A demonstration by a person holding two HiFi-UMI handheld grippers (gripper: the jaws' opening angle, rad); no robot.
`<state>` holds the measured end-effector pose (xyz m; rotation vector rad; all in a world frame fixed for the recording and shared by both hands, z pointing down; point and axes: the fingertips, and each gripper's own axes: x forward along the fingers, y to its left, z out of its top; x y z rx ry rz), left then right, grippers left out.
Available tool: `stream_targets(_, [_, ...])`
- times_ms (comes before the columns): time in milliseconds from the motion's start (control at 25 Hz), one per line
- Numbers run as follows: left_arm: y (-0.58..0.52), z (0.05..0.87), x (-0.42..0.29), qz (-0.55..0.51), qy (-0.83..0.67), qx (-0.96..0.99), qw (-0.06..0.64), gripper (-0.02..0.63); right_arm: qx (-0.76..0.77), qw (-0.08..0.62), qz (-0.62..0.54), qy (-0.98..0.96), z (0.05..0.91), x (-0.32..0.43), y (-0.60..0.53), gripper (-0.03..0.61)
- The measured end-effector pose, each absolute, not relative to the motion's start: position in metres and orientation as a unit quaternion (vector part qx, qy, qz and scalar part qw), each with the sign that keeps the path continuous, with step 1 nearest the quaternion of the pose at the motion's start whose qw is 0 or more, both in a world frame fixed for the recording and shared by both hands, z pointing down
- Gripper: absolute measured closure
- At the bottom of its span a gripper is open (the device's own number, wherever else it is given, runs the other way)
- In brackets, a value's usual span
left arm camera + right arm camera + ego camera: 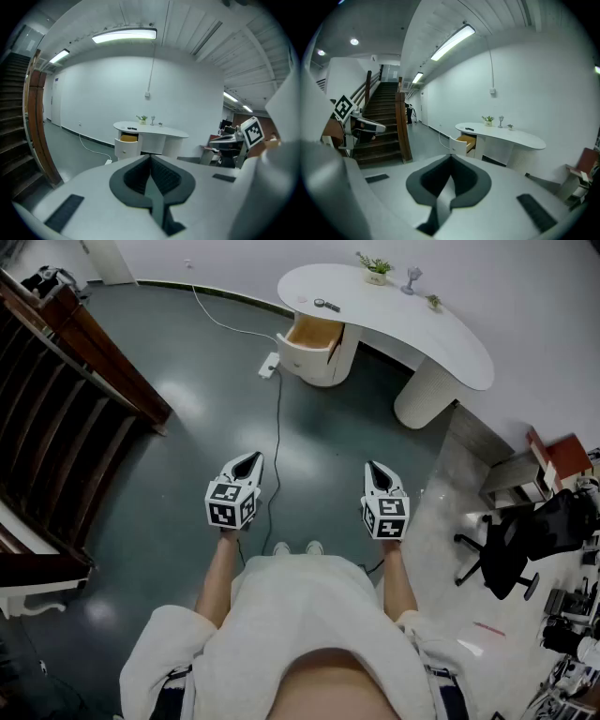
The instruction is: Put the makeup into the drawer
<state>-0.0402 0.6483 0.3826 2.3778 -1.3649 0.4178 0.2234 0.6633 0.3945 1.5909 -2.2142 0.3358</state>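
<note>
Head view, left hand-held gripper [250, 459], right hand-held gripper [374, 469] — both closed, empty, one open drawer [317, 332], makeup [327, 305] on desk [441, 334]

An office lobby: curved white desk [441, 334], dark wooden staircase [47, 437], black swivel chair [506, 554].

One desk [442, 336] — one open drawer [302, 350]

Ceiling tubes [124, 35] are lighting the room brightly and evenly; the floor [187, 456] is showing soft glare at ten o'clock. Both gripper views are bending and darkening at the edges; the left gripper [151, 159] is looking soft up close.
</note>
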Motion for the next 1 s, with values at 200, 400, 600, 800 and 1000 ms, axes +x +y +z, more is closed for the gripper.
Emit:
stream_targets(200, [0.649,0.387,-0.037,0.153,-0.482,0.843,0.184,0.601,0.565,0.199,0.122,-0.792,0.399,0.224,0.660,0.581])
stream_targets(400, [0.653,0.390,-0.031,0.155,-0.484,0.841,0.187,0.601,0.559,0.191,0.124,-0.797,0.400,0.226,0.662,0.581])
stream_targets(600, [0.656,0.389,-0.022,0.156,-0.488,0.838,0.187,0.601,0.546,0.161,0.130,-0.812,0.399,0.230,0.664,0.559])
stream_targets(800, [0.661,0.393,-0.007,0.159,-0.493,0.834,0.191,0.601,0.527,0.146,0.134,-0.827,0.402,0.234,0.663,0.326])
stream_targets(1000, [0.669,0.399,0.012,0.163,-0.496,0.830,0.196,0.601,0.517,0.153,0.129,-0.832,0.407,0.245,0.667,0.314])
